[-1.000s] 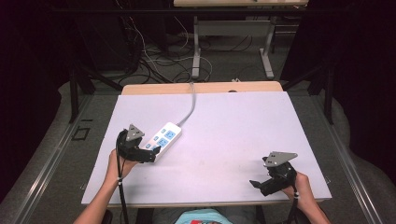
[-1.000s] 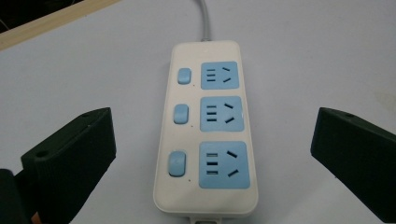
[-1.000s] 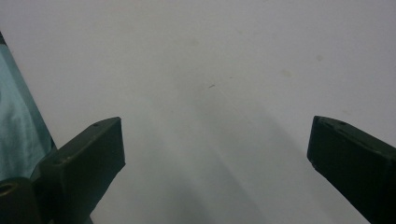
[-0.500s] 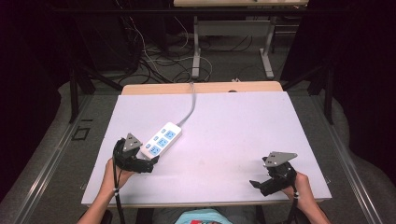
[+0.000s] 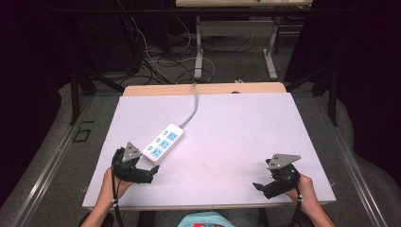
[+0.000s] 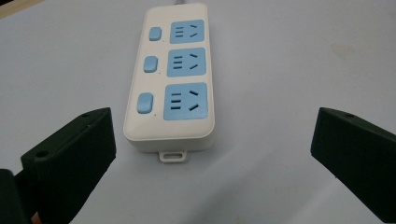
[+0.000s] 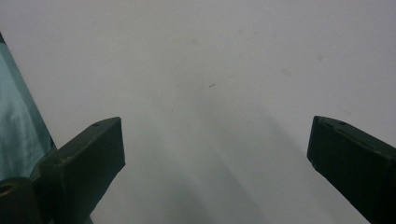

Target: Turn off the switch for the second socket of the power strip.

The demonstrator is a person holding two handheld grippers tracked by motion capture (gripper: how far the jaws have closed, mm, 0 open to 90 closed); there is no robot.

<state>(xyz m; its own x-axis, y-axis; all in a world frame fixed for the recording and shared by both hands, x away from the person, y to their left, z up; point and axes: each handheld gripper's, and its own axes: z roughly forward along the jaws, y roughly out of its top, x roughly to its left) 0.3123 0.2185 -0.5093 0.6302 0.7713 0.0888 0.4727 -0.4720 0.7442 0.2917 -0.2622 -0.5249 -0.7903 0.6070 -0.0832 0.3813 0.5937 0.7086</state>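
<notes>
One white power strip lies flat on the table's left half, long axis diagonal, cord running off the far edge, mounting tab toward me. My left gripper sits just short of that tab, jaws wide apart. My right gripper rests near the front right edge, jaws apart, with bare surface between them.

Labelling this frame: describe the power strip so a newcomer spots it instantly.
On the white table, look left of centre, just ahead of the open left gripper. The power strip lies flat and diagonal, its grey cable running to the far edge. It is cream-white with three blue sockets and three blue switches.
</notes>
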